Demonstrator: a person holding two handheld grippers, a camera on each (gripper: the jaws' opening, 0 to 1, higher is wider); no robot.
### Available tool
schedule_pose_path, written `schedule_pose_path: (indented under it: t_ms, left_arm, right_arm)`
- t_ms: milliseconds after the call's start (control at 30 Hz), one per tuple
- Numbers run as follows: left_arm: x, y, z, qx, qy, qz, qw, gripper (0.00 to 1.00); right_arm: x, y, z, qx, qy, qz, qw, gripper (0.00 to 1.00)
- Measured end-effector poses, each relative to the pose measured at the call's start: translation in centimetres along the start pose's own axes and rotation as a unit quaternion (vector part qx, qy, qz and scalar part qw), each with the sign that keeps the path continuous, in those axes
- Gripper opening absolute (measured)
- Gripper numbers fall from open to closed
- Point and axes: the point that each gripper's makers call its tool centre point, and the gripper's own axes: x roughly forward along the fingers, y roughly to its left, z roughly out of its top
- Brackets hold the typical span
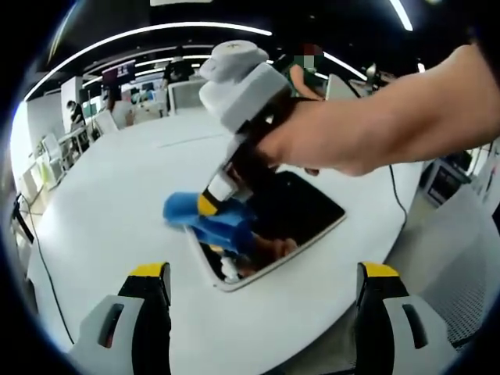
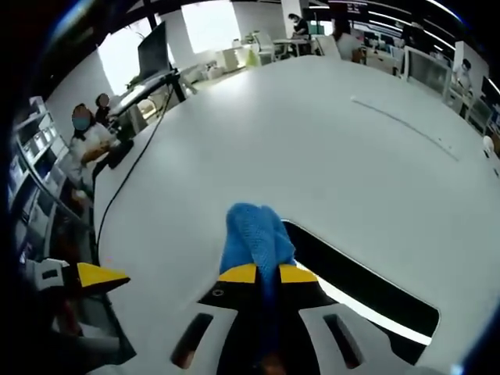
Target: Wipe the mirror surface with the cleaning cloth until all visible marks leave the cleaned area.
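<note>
Right claw [image 2: 267, 273] clamped on the blue cleaning cloth [image 2: 256, 234], left claw [image 1: 264, 283] apart, the rectangular dark-glass mirror [image 1: 301, 211] perhaps slides off the white tabletop [image 1: 117, 195] if pushed.

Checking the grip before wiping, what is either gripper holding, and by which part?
The right gripper pinches the blue cloth by its near end; the left gripper is open, holding nothing.
</note>
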Motion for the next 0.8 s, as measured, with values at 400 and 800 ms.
schedule_pose_path:
  t_ms: [400,800]
  left_arm:
    - [0.0,0.1,0.1,0.001,-0.002,0.001,1.0000,1.00]
    - [0.1,0.2,0.1,0.000,-0.003,0.002,1.0000,1.00]
  right_arm:
    - [-0.4,1.3,-0.8,-0.004,0.006,0.011,0.9999,0.02]
    - [-0.5,1.8,-1.2,-0.003,0.007,0.015,0.9999,0.02]
